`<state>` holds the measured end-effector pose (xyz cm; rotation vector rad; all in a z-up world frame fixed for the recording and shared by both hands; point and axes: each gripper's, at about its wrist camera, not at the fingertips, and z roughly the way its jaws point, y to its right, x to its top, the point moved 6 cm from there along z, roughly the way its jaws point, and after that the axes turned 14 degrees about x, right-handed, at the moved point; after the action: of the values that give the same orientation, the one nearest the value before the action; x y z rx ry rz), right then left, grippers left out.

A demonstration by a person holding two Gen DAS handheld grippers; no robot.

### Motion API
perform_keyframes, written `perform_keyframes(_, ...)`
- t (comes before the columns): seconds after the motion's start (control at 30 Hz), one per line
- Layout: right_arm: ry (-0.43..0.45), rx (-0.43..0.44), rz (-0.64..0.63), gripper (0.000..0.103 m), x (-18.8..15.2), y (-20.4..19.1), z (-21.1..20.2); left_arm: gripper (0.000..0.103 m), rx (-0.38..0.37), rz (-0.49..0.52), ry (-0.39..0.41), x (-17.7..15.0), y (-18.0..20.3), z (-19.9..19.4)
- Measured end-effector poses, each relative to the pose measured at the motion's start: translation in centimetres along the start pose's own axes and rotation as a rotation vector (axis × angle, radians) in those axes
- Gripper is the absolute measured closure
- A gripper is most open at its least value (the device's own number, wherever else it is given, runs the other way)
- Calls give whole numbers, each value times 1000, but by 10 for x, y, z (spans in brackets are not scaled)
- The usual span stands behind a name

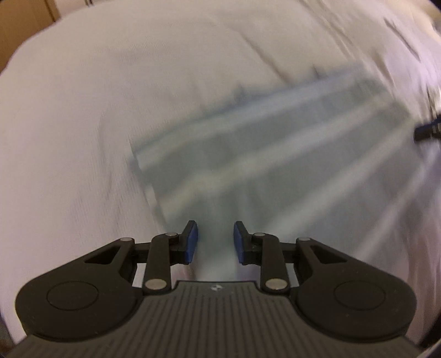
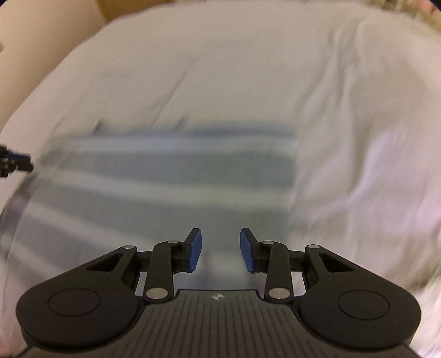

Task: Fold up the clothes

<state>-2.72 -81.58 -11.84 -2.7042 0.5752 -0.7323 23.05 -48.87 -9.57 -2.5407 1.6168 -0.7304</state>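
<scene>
No brand name or readable writing shows anywhere; the only mark is a small pale emblem [image 1: 214, 287] on the ribbed grey body of each gripper, too small to make out

A folded garment [image 1: 270, 154], grey-blue with pale stripes, lies flat on a white sheet [image 1: 110, 110] that covers a bed. Both pictures are blurred, so the fabric's details cannot be told. In the left wrist view its near left corner is just in front of the left gripper [image 1: 215, 241], and the garment runs away to the far right. In the right wrist view the same garment [image 2: 171, 176] lies across the middle, its right edge straight and its stripes running sideways

The left gripper has its blue pads [image 1: 192, 242] parted by a moderate gap, with nothing between them; only the cloth lying below is seen through the gap. The right gripper [image 2: 220, 249] stands the same, pads apart and holding nothing

Only the left view shows a brown wooden piece [image 1: 33, 16] past the far left edge of the bed. Each view catches the other gripper as a dark tip at its side edge: [image 1: 430, 129] and [image 2: 15, 162]
</scene>
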Motion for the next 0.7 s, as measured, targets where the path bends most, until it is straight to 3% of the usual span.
perform_keyframes(0.13,-84,-43,12,68,-44,4,-4,73,63,1,-61,-48,-9,-13)
perform_keyframes(0.27,-63,-129,65,68,-56,18,-27,74,111,-105,-89,-81,-32,-36)
perform_keyframes(0.37,-36,-127,56,67,-48,1,-33,72,31,-220,-75,-93,-32,-53)
perform_keyframes(0.53,-50,-43,21,61,-49,-47,-23,63,-121,-262,-89,-99,1,-50)
perform_keyframes(0.6,-76,-17,1,61,-54,-67,-8,76,-154,-231,-101,-103,15,-42)
perform_keyframes(0.63,-83,-8,-2,61,-56,-77,5,103,-154,-194,-99,-106,19,-42)
perform_keyframes(0.7,-95,-4,-16,61,-61,-88,10,103,-141,-175,-75,-111,13,-45)
